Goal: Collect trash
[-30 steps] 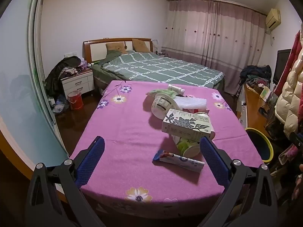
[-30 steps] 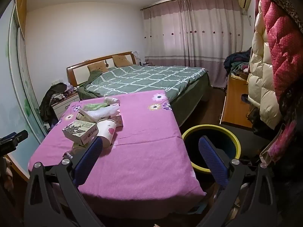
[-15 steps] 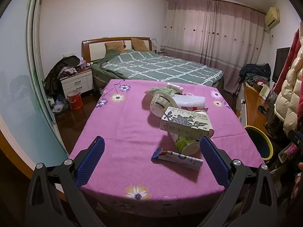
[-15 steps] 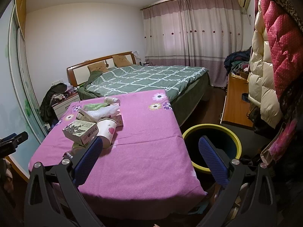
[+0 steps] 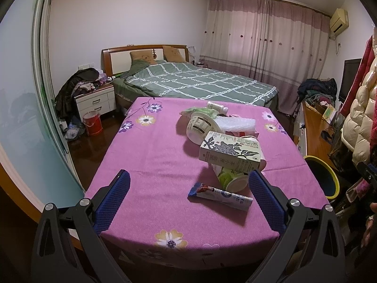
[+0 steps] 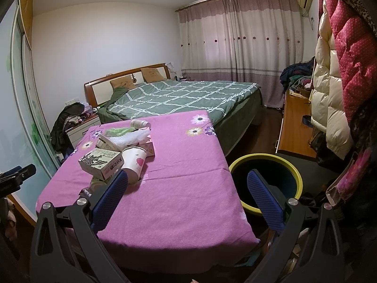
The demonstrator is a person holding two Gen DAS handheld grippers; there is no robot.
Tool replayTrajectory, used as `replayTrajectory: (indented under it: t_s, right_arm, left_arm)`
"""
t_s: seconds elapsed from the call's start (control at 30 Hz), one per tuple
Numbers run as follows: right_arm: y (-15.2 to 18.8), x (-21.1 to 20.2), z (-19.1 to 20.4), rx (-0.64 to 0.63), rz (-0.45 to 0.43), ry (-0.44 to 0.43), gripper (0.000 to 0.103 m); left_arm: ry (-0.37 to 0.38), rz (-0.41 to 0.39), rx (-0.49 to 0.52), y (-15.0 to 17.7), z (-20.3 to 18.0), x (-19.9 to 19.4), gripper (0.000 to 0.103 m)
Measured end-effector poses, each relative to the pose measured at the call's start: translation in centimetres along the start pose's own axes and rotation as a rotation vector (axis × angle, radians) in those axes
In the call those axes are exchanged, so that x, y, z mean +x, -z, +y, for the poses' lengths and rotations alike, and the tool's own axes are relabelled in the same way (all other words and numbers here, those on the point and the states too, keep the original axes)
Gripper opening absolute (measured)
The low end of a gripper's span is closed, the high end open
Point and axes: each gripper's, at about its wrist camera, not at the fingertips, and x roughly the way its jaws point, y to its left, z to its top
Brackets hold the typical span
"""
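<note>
Now both grippers, left gripper and right gripper, hover spread and empty; the wrapper near the tabletop's front edge looks light, crinkly, best pinched mid-length.

The right gripper was held above the near edge of the table, its blue-padded jaws spread wide with nothing between them. The purple floral cloth carried a cluster of trash at its far left — a printed carton resting against a tipped paper cup, with a white bottle lying behind. A yellow-rimmed bin stood on the floor just beside the table's right edge. A green-quilted bed lay beyond.
</note>
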Motion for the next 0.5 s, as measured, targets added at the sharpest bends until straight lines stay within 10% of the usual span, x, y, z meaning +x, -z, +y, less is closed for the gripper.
replayTrajectory:
  t_s: [0.5]
  right_arm:
    - [0.12, 0.21, 0.13, 0.001, 0.0, -0.005, 0.097]
  left_arm:
    - [-0.001, 0.004, 0.001, -0.08, -0.1, -0.01, 0.099]
